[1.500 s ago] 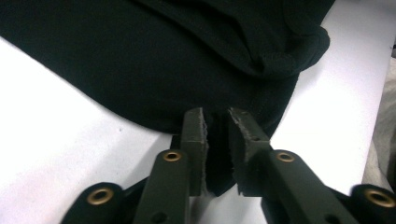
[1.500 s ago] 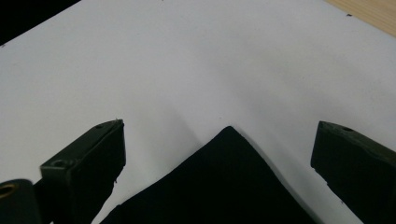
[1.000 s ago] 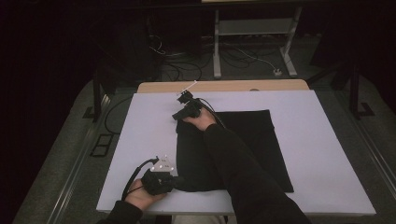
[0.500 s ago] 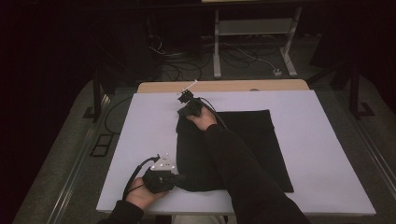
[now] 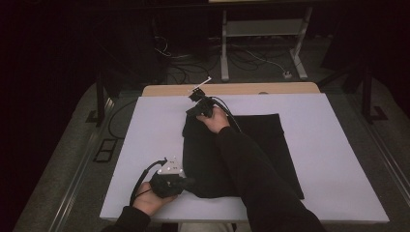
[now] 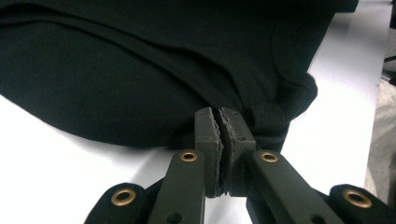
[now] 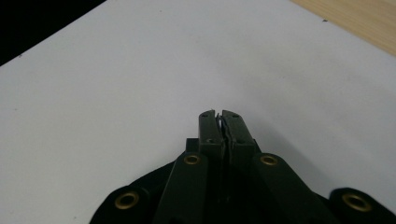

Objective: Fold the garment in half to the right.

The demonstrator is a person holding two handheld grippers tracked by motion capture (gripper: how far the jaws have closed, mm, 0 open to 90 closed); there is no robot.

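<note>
in the high view a black garment point(image 5: 227, 154) lies spread on the white worktop point(image 5: 338, 145), its right part flat and its left part doubled over into a thicker fold. the left gripper point(image 5: 186, 182) sits at the near left corner of the cloth, right at its edge, held by the left hand point(image 5: 152, 198) close to the front edge of the worktop. the right gripper point(image 5: 196, 104) is at the far left corner of the garment, with the right hand point(image 5: 215, 121) behind it and the dark sleeve point(image 5: 261, 183) crossing over the cloth from the bottom of the picture. a wooden strip point(image 5: 290, 88) shows beyond the white surface.

in the left gripper view the fingers point(image 6: 208, 135) are pressed together with a rumpled bit of the black garment point(image 6: 140, 70) pinched between their tips; the rest of the cloth bulges up and away beyond them, over the white worktop point(image 6: 56, 177).

in the right gripper view the fingers point(image 7: 208, 130) stand almost fully together, with a thin sliver of something between the pads; whether that is cloth i cannot tell for sure. dark fabric point(image 7: 154, 186) shows beneath the gripper's base, while beyond the tips lies bare white worktop point(image 7: 140, 70), with the wooden strip point(image 7: 364, 23) in the upper right corner.
</note>
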